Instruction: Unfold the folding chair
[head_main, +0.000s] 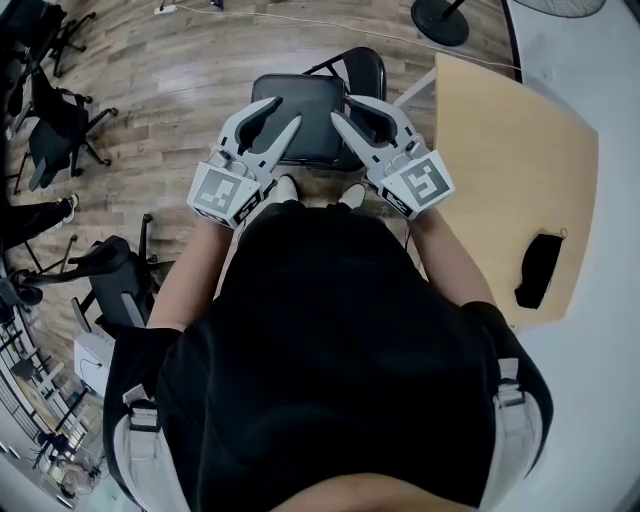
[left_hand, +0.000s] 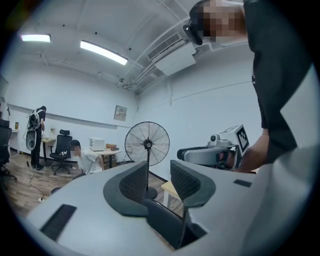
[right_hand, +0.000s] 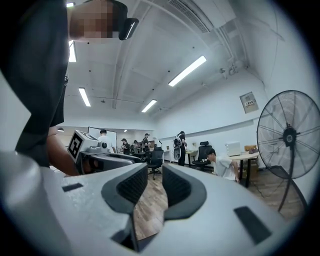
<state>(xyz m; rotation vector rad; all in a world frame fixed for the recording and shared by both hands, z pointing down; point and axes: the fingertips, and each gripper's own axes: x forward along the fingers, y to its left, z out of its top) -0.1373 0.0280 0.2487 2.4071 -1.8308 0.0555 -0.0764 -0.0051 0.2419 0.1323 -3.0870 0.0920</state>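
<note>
The folding chair stands opened on the wooden floor directly in front of the person, its black seat lying flat and its dark backrest rising at the far edge. Just to its right is a light wooden bench with a dark, limp object lying on it (what it is cannot be told).

Both grippers are held out side by side over the near part of the seat. The left tongs stand at a narrow gap with nothing between the pads; through the gap only the room and a pedestal fan show. The right tongs are likewise narrowly parted and grip nothing, with bare floor showing between their pads. Neither gripper view has any part of the chair in it.

Black office chairs stand well apart at the left.
</note>
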